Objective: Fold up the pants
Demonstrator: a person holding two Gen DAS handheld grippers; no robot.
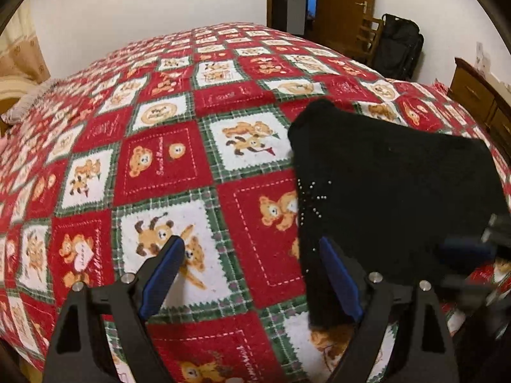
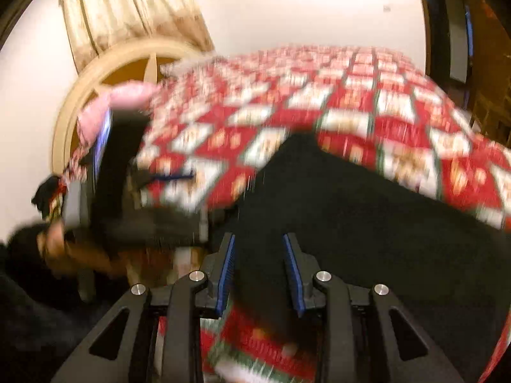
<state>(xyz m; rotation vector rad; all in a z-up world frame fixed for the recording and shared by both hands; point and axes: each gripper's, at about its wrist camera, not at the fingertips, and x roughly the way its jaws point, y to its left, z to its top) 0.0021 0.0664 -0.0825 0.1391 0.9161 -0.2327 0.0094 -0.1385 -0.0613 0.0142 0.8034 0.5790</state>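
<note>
My left tool (image 1: 252, 274) gapes wide beside the black pants (image 1: 389, 198) on the teddy-bear bedspread (image 1: 166, 159); my right tool (image 2: 259, 268) stands apart (blurred view), pants fabric between its fingers.

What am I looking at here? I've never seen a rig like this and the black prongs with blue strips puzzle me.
These are two hand-held grippers, each with a fisheye camera looking along its fingers. The left wrist view shows the left gripper wide open, holding nothing, over a red teddy-bear bedspread. Black pants with small studs lie folded on the bed. The blurred right wrist view shows the right gripper with its fingers apart and black cloth between them; whether it grips the cloth is unclear.
</note>
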